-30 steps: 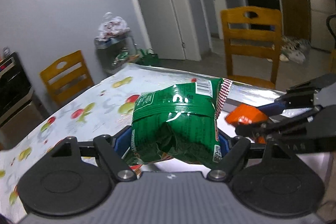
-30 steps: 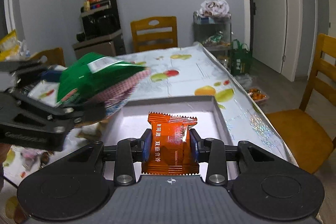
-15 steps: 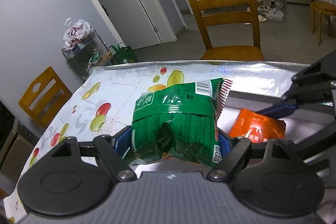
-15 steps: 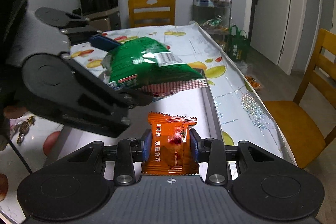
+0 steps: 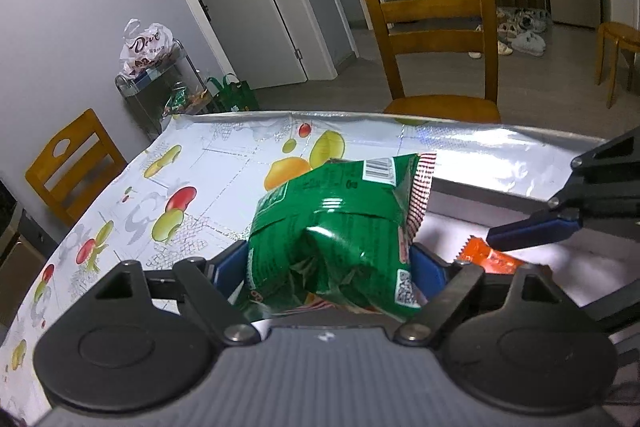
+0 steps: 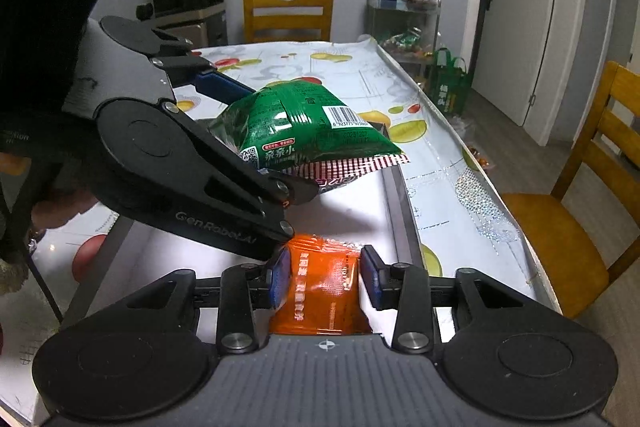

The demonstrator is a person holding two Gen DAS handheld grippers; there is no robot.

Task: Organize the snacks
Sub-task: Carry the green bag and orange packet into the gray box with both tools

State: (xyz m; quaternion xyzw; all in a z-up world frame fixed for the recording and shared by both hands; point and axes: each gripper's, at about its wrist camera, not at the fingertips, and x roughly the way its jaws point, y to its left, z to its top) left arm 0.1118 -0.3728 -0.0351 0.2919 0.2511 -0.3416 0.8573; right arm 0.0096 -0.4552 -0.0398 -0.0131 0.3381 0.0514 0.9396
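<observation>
Clamping a green snack bag [image 5: 336, 239], the left gripper [image 5: 332, 267] hangs over the white tray [image 6: 384, 203]; the right gripper [image 6: 325, 277] pinches an orange packet [image 6: 324, 287].

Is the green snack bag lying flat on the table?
No, the left hand-held gripper holds the green snack bag in the air above the white tray.

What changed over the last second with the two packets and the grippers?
The left gripper carried the green bag across over the tray, in front of the right gripper. The orange packet went lower, near the tray floor. Both grippers stayed shut on their packets.
</observation>
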